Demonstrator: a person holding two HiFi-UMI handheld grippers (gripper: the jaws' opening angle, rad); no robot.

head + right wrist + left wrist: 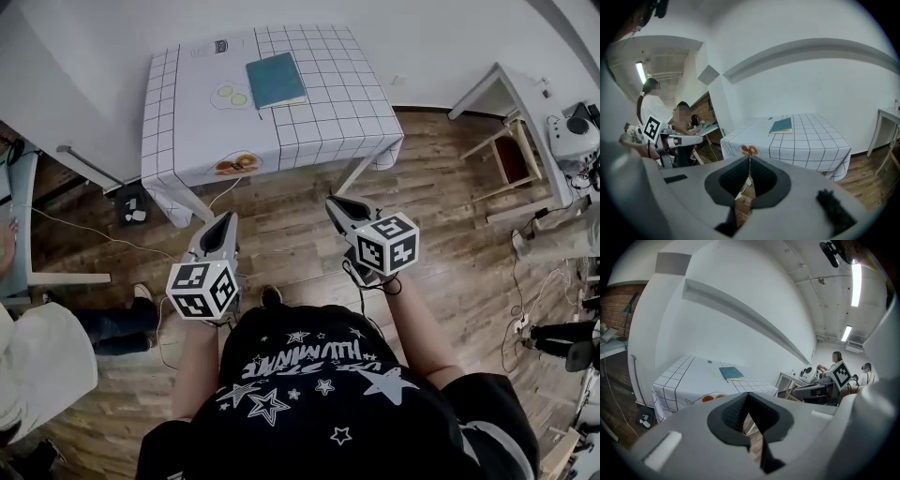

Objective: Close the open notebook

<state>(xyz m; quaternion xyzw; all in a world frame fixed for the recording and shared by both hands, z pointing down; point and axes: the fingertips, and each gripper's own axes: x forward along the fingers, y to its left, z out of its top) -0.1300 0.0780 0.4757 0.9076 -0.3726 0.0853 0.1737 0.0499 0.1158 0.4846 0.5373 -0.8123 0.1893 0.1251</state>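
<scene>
Head view | notebook (276,80) on desk (187,112), teal cover up, apparently already closed | left gripper (225,219), right gripper (334,202): jaws together, empty, well short of desk | next: likely only checking the cover lies flat

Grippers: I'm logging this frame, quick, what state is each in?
Left gripper: closed, holding nothing.
Right gripper: closed, holding nothing.

The notebook (276,80) lies on the table (323,122), well beyond the left tool (228,217) and right tool (331,202)
</scene>
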